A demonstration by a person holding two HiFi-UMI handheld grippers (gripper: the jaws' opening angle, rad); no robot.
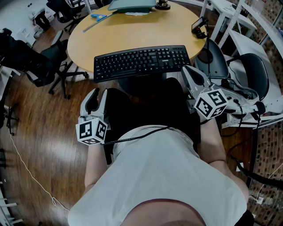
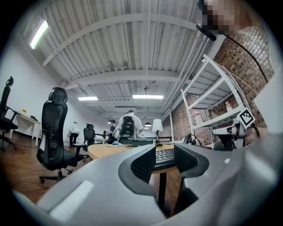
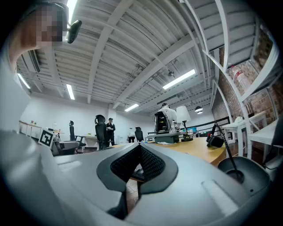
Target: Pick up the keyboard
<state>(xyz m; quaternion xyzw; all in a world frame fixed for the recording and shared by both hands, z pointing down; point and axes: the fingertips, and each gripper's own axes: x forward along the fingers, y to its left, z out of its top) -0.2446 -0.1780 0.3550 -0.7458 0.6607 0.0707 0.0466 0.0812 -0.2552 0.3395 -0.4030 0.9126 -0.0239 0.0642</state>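
Note:
The black keyboard (image 1: 141, 62) lies along the near edge of the round wooden table (image 1: 132, 31). Both grippers hover below that edge, near the person's lap and apart from the keyboard. My left gripper (image 1: 98, 93) is short of the keyboard's left end, and its jaws stand a little apart with nothing between them. In the left gripper view the keyboard (image 2: 164, 155) shows through that gap, with the left gripper (image 2: 164, 162) aimed at it. My right gripper (image 1: 189, 69) is just below the keyboard's right end. In the right gripper view its tips (image 3: 140, 148) meet, so the right gripper is shut and empty.
Blue scissors (image 1: 99, 17), a grey-green tray (image 1: 132, 5) and a black device (image 1: 199, 26) lie farther back on the table. Black office chairs (image 1: 40, 66) stand to the left. A grey chair (image 1: 252, 73) and a white shelf (image 1: 230, 17) stand to the right. Several people stand far off.

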